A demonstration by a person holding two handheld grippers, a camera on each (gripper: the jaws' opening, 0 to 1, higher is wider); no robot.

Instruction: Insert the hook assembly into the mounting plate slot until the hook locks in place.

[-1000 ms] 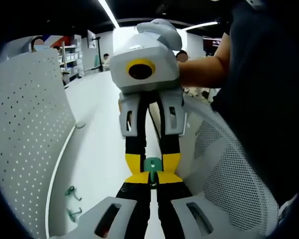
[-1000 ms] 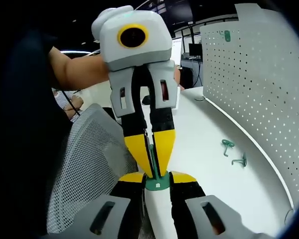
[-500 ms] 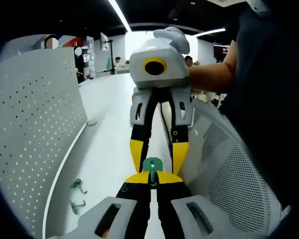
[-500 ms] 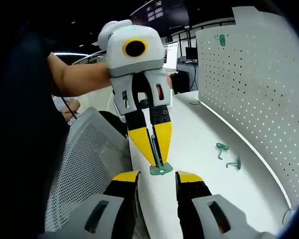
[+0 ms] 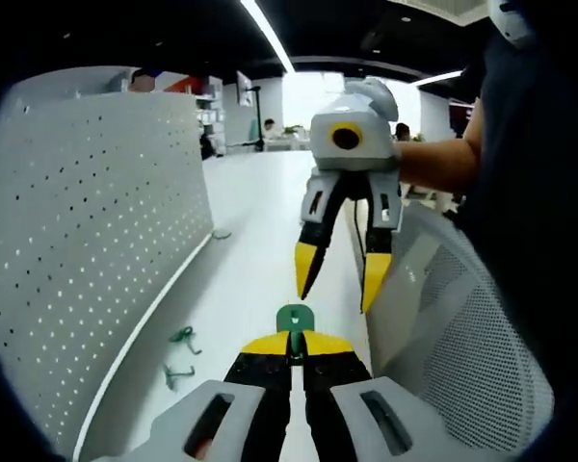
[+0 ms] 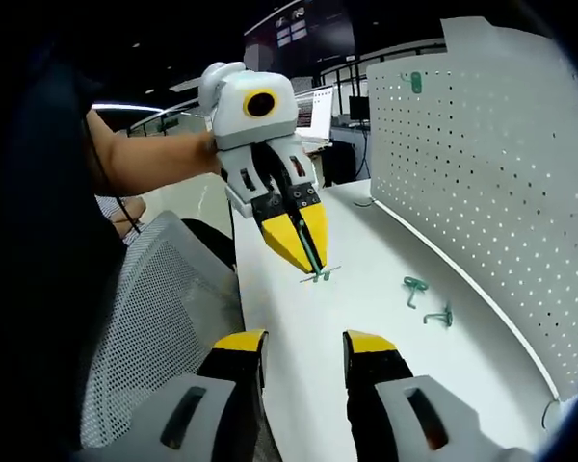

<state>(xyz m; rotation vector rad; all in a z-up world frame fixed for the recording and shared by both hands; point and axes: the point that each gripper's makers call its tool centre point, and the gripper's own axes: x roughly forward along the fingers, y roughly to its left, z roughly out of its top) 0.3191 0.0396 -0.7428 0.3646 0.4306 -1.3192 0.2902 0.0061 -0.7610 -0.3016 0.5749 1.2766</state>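
In the left gripper view my left gripper (image 5: pixel 292 341) is shut on a small green hook assembly (image 5: pixel 294 318), whose flat tab sticks up past the yellow tips. Beyond it, my right gripper (image 5: pixel 339 279) hangs open, its jaws spread apart and clear of the piece. The right gripper view has my right gripper (image 6: pixel 301 345) open with nothing between its jaws. Further off, the left gripper (image 6: pixel 313 260) pinches the green hook assembly (image 6: pixel 319 275) above the white table (image 6: pixel 366 318). The white perforated mounting plate (image 6: pixel 482 183) stands upright along the table's far side, also seen as the mounting plate (image 5: pixel 87 231).
Two loose green hooks (image 6: pixel 414 287) (image 6: pixel 440 316) lie on the table near the plate's foot, visible too as hooks (image 5: pixel 180 337) (image 5: pixel 177 373). Another green hook (image 6: pixel 416 83) hangs high on the plate. A grey mesh chair back (image 6: pixel 154 327) and a person's arm (image 6: pixel 144 159) are close by.
My right gripper has opened, let go of the green hook assembly and drawn back from it. The left gripper keeps its hold on the piece. The two grippers are now further apart.
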